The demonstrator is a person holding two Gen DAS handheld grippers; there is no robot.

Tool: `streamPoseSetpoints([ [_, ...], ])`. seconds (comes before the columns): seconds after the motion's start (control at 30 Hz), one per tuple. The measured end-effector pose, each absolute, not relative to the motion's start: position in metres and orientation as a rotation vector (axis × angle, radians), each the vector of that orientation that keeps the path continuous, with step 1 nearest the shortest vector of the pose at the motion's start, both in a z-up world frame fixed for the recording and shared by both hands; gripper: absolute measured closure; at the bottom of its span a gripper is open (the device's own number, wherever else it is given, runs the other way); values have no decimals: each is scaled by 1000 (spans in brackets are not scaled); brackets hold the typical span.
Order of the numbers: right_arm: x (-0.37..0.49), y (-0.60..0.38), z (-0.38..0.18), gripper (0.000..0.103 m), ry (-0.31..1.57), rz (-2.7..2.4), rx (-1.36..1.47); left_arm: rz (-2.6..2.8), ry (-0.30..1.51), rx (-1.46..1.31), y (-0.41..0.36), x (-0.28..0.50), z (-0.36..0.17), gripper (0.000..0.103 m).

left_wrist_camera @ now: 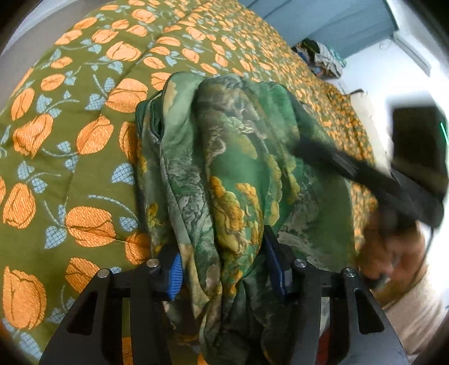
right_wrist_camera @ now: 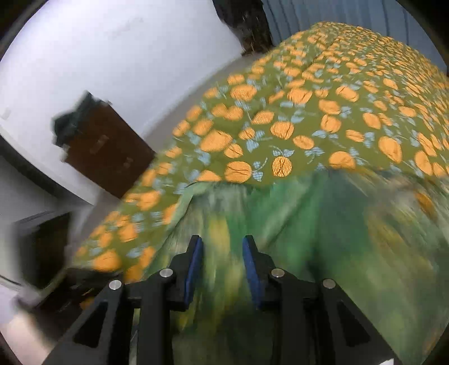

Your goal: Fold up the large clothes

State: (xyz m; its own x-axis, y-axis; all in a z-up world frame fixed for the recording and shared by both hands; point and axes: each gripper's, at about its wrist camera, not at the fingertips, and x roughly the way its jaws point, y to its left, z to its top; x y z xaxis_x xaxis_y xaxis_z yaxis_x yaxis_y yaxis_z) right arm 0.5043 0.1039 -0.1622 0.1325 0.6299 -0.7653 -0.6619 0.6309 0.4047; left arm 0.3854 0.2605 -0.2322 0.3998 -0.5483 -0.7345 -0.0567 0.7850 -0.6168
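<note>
Hidden or unclear: the right wrist view is smeared by motion; the garment's print there is unreadable, and its far side runs off frame at 3 o'clock. In the left wrist view the person's hand (left_wrist_camera: 393, 250) at 4 o'clock is blurred.
Garment: one green printed garment (left_wrist_camera: 233, 174), bunched in long folds, lying on the bedspread from centre to 6 o'clock; also seen as a green blur (right_wrist_camera: 294, 238) from 6 to 3 o'clock.
Left gripper (left_wrist_camera: 221, 272): jaws part-way apart with a thick bundle of the garment between the blue pads; cloth lies against both pads, so it reads as a grip.
Right gripper (right_wrist_camera: 221, 266): jaws narrow; green cloth shows between and behind the pads; contact cannot be told through the blur. The same tool shows as a dark streak (left_wrist_camera: 364, 174) at 3 o'clock in the left view.
Surface: one bedspread (left_wrist_camera: 70, 118), olive with orange flowers and pale blue leaves.
Room: white wall (right_wrist_camera: 126, 50); one dark brown cabinet (right_wrist_camera: 109, 151) at 9 o'clock; blue cupboard (left_wrist_camera: 322, 19) at 1 o'clock; small clothes heap (left_wrist_camera: 322, 59) beside it.
Count: two grippers, one garment, one hand visible.
</note>
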Motion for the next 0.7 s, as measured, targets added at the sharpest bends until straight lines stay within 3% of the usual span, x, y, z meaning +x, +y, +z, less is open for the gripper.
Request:
streamPoseSetpoints([
  [0.3,381,-46,-151,71,1001,850,-164,-342,1132,-610,264,382,-237,50],
  [0.57,381,-21,-214,71,1065,696,-217,-318,1131,-567,253,386,-243,50],
  [0.7,382,-14,-213,71,1031,657,-221,-295,1131,-565,250,386,-239,49],
])
